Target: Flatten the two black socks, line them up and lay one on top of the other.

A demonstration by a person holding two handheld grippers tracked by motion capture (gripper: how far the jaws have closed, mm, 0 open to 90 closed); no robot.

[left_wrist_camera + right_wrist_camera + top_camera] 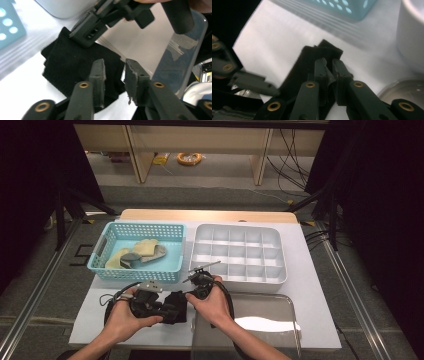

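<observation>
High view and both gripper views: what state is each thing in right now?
Black cloth: folded, lying flat on the white table.
Left hand-held gripper: jaws apart over the cloth, nothing pinched.
Right hand-held gripper: jaws closed on a cloth edge.
Blue basket: upright, holding several pale cloth pieces.
White divided tray: upright, compartments empty.
Clear tray: empty.

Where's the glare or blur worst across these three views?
High view: strong glare on the clear tray, dark surroundings. Left gripper view: teal basket soft and blurred; black cloth loses detail. Right gripper view: basket and white organiser out of focus.
</observation>
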